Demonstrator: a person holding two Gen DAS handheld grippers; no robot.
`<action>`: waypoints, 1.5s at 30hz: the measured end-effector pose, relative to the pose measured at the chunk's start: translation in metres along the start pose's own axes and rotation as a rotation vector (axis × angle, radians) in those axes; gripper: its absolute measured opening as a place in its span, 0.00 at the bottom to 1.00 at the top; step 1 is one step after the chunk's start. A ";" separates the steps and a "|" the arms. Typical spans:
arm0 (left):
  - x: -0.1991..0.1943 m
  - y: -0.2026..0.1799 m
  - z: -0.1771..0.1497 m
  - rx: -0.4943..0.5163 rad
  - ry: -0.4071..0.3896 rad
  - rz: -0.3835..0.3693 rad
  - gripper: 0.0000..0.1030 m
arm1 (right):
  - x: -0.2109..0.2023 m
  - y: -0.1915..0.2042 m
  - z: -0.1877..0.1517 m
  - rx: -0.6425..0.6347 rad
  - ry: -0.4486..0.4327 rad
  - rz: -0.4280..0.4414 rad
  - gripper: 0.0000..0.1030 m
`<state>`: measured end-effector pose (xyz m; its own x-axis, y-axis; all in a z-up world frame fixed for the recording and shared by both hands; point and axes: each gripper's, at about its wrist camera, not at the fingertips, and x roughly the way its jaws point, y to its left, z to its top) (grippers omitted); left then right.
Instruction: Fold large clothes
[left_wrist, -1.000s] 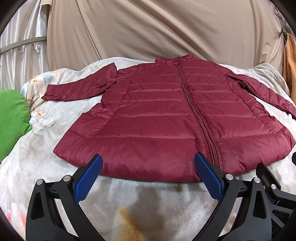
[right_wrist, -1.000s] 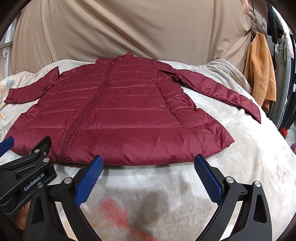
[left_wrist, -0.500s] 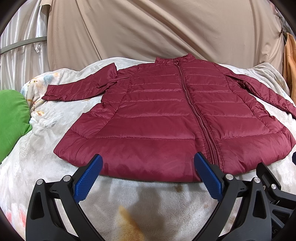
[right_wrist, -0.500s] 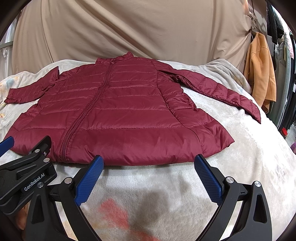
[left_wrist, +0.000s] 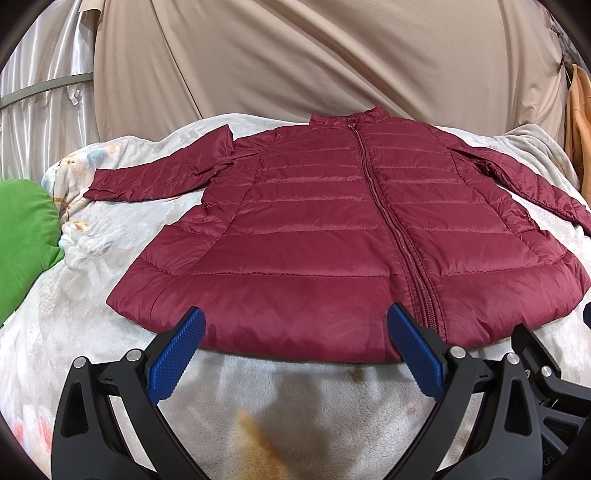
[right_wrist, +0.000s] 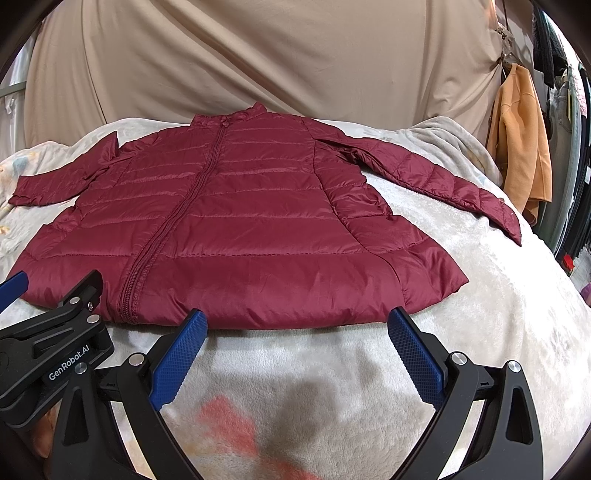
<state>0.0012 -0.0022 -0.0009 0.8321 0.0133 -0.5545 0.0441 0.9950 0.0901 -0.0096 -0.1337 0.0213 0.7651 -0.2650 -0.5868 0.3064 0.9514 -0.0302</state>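
Your two wrist cams sit low, side by side, near the hem, facing forward, both sharing the jacket (left_wrist: 332, 229) (right_wrist: 236, 229).

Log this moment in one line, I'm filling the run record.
phase: pre-fold | jacket: flat, zipped, sleeves spread on blanket | left claw: open, at hem | right claw: open, at hem

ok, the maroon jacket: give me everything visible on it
The maroon puffer jacket is glossy and quilted in horizontal bands, with a stand collar and a front zipper closed to the hem. It lies flat, front up, unfolded, on the pale fleece blanket, both sleeves spread outward. Neither pair of tongs touches it; both hover open by the hem.
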 end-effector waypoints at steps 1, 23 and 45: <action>0.000 0.000 0.000 0.000 0.000 0.000 0.93 | 0.000 0.000 0.000 0.000 0.000 0.000 0.95; 0.022 0.074 0.068 -0.023 0.025 0.025 0.95 | 0.054 -0.224 0.083 0.351 0.028 -0.146 0.94; 0.112 0.053 0.101 0.058 0.076 0.068 0.95 | 0.202 -0.402 0.128 0.751 0.100 -0.209 0.04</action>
<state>0.1525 0.0422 0.0255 0.7901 0.0899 -0.6063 0.0231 0.9841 0.1760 0.0943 -0.5895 0.0181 0.6060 -0.3775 -0.7002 0.7662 0.5135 0.3863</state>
